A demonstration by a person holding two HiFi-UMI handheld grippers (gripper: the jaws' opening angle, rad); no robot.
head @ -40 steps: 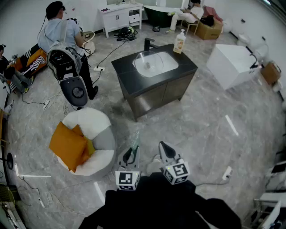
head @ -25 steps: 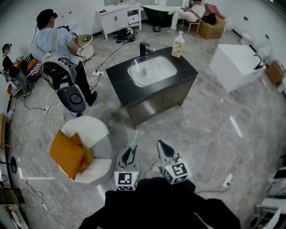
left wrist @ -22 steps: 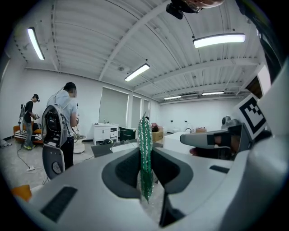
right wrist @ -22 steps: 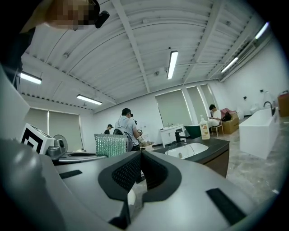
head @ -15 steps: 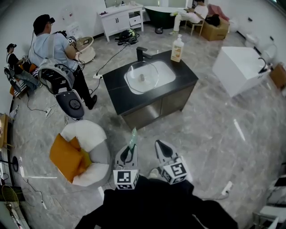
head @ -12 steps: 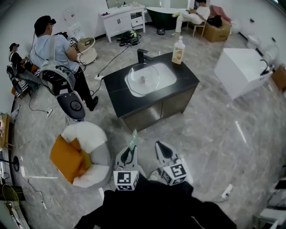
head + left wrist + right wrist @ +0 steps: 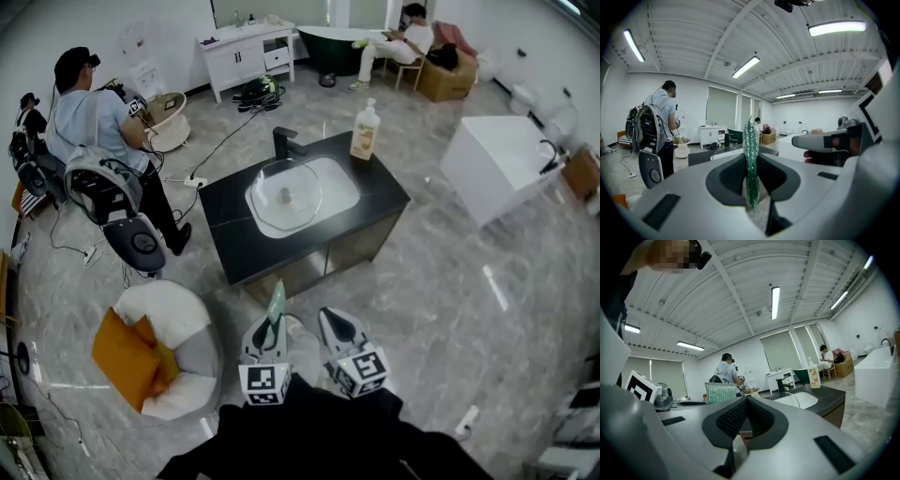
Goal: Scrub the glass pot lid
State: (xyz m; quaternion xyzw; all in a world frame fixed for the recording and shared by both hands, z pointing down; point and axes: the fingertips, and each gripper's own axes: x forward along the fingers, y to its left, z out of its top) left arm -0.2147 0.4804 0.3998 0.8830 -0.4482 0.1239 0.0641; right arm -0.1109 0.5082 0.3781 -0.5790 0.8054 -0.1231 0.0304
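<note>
The glass pot lid (image 7: 286,194) lies over the white sink basin (image 7: 333,192) in a black-topped island (image 7: 384,202) ahead of me, well beyond both grippers. My left gripper (image 7: 273,323) is shut on a thin green scrub pad (image 7: 276,302), which stands on edge between the jaws (image 7: 751,164). My right gripper (image 7: 333,319) is held beside it, jaws shut with nothing between them (image 7: 746,399). In the right gripper view the scrub pad (image 7: 723,392) shows to the left, and the sink basin (image 7: 799,399) lies ahead.
A black faucet (image 7: 284,142) and a soap bottle (image 7: 365,130) stand on the island. A white beanbag with orange cushions (image 7: 155,352) sits at my left. A person with a backpack (image 7: 89,141) stands far left. A white block (image 7: 497,155) is at the right.
The island with the lid has come closer and lower in the head view as I walk toward it. Both grippers keep their pose, and the left still holds the scrub pad.
</note>
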